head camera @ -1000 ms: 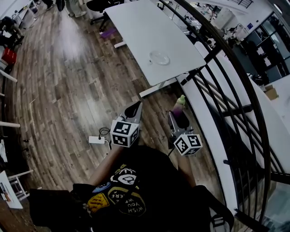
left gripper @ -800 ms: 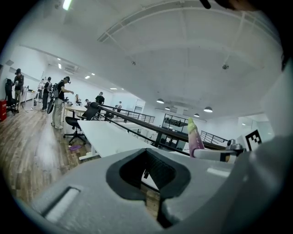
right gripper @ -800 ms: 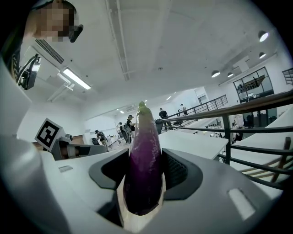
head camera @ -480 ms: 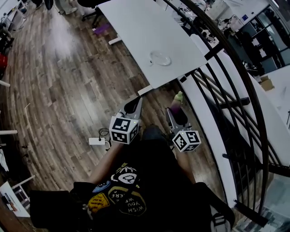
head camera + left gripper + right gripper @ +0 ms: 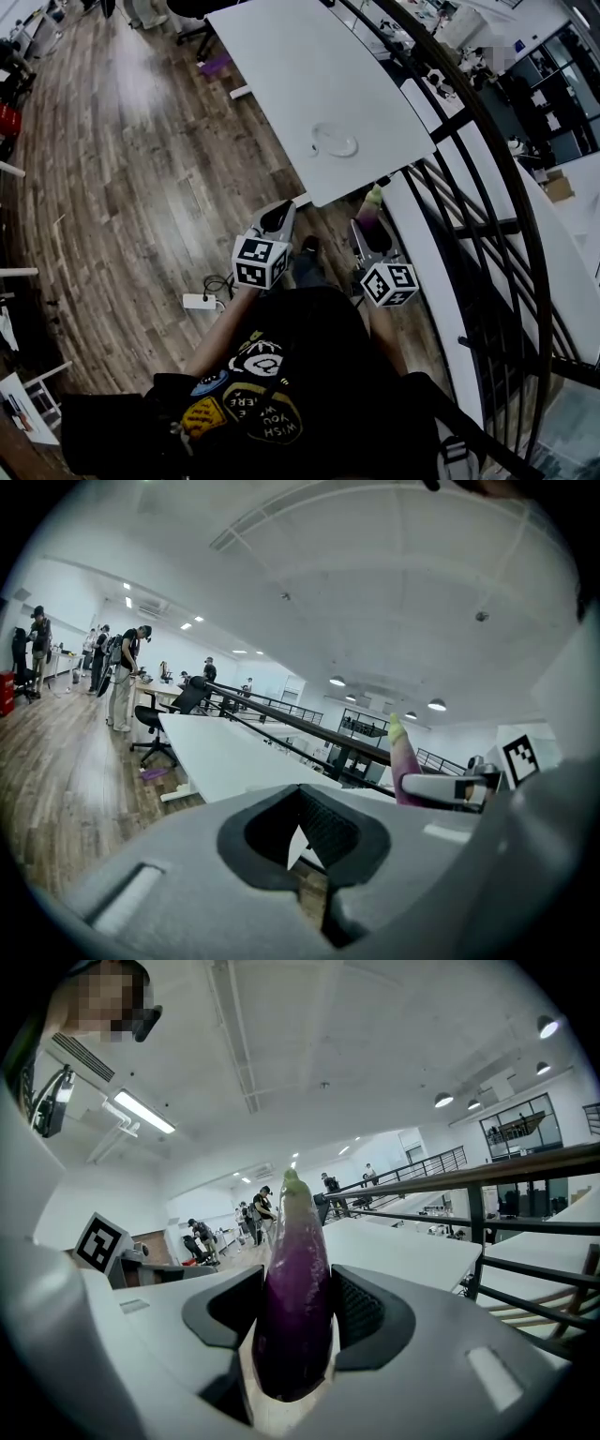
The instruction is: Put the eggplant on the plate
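A long purple eggplant [image 5: 292, 1297] with a green tip stands upright between the pads of my right gripper [image 5: 292, 1321], which is shut on it. From the head view the eggplant [image 5: 373, 214] pokes forward out of the right gripper [image 5: 370, 230], just short of the near corner of the white table [image 5: 281, 66]. A clear glass plate [image 5: 336, 142] lies on that table close to the near edge. My left gripper [image 5: 278, 214] is held level beside the right one. Its jaws [image 5: 300, 832] are shut with nothing in them. The eggplant [image 5: 405, 771] also shows at the right of the left gripper view.
A black metal railing [image 5: 487, 187] on a white ledge runs along the right side, close to my right hand. A white power strip [image 5: 199, 301] with a cable lies on the wooden floor at the left. Several people [image 5: 122, 677] and an office chair [image 5: 150, 728] stand beyond the table.
Both grippers have moved forward together, the eggplant still held in the right one. The table corner and the plate now lie closer to them in the head view.
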{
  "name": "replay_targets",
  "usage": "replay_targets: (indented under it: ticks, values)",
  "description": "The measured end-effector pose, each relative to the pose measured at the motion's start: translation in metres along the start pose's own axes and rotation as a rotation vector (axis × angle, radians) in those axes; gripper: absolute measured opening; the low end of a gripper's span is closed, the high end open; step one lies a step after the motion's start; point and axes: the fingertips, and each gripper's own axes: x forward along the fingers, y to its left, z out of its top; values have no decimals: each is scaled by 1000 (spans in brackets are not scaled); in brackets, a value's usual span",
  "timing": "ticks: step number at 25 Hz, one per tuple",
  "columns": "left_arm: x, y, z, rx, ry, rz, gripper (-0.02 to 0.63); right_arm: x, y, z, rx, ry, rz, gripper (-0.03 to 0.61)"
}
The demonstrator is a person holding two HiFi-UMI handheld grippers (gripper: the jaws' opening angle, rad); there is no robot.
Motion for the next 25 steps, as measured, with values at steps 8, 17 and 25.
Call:
replay_targets:
  ticks: [8,17,25]
  values:
    - [106,11,35,-27,-43,-42,-2,78,-83,24,-78,46,47,224]
    - [197,59,47,44,1,38,-2,176,-133,27,-97,123,132,224]
    - [248,88,36,15,95,-4,-2,278,-180,-47,-229,412,152,224]
